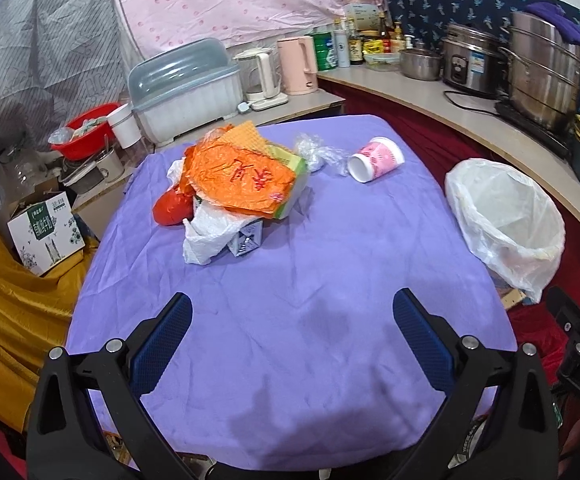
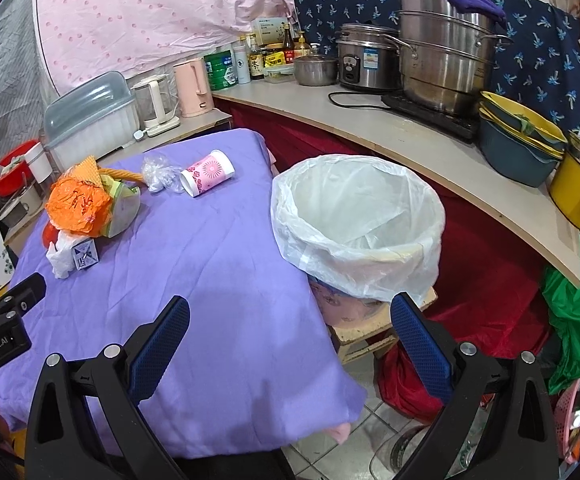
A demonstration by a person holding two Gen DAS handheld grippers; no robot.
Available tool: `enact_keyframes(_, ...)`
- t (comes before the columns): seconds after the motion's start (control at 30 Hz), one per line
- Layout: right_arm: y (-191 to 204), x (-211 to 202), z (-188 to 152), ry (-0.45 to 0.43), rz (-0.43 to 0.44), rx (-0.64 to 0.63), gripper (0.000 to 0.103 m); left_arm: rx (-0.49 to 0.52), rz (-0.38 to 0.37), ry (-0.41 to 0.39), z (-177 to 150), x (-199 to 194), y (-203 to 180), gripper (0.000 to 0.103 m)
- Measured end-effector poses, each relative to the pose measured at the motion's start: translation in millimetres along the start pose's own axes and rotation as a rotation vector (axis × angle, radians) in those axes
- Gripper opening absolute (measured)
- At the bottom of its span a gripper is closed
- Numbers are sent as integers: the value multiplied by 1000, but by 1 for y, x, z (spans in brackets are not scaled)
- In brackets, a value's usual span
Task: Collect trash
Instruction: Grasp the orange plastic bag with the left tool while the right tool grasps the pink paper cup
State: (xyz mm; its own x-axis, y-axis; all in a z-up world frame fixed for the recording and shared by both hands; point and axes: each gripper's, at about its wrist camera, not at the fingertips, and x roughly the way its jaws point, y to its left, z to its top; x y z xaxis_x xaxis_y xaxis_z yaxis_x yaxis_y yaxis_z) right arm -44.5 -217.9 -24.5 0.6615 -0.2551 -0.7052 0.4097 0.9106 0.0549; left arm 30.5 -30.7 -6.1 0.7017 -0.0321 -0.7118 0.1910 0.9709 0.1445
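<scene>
A heap of trash lies on the purple-covered table (image 1: 290, 340): an orange plastic bag (image 1: 234, 176) on top, a red wrapper (image 1: 172, 208), white crumpled paper (image 1: 206, 240) and a small grey carton (image 1: 246, 240). Beside it lie clear crumpled plastic (image 1: 317, 154) and a pink paper cup (image 1: 375, 159) on its side. A bin lined with a white bag (image 1: 505, 220) stands off the table's right edge. My left gripper (image 1: 291, 320) is open and empty over the near table. My right gripper (image 2: 290, 322) is open and empty, between the table edge and the bin (image 2: 355, 220). The same orange bag (image 2: 78, 204) and cup (image 2: 206, 173) lie far left.
A curved counter (image 2: 389, 136) behind the bin carries steel pots (image 2: 441, 52), a rice cooker, bottles, kettles and stacked bowls (image 2: 521, 140). A covered dish rack (image 1: 186, 88) stands behind the table. A cardboard box (image 1: 46, 232) and yellow cloth lie at left. Red cloth and tiled floor sit below the bin.
</scene>
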Motion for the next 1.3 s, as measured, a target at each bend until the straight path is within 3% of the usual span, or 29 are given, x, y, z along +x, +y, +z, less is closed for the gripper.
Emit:
enact_keyframes(0.27, 27, 58, 39, 17, 40, 0, 96, -80, 48, 20, 34, 51, 35, 96)
enact_keyframes(0.7, 89, 196, 121, 44, 163, -44, 96, -186, 80, 76, 90, 158, 89, 96)
enact_keyframes(1.03, 116, 257, 152, 64, 183, -148, 96, -232, 37, 104, 107, 204, 104, 96)
enact_keyframes(1.13, 120, 259, 152, 78, 202, -137, 96, -229, 6, 93, 109, 204, 102, 83)
enact_keyframes(1.2, 126, 259, 149, 84, 204, -137, 96, -227, -19, 98, 111, 206, 100, 66)
enact_keyframes(1.3, 136, 259, 146, 84, 205, -130, 96, -221, -42, 102, 111, 206, 95, 50)
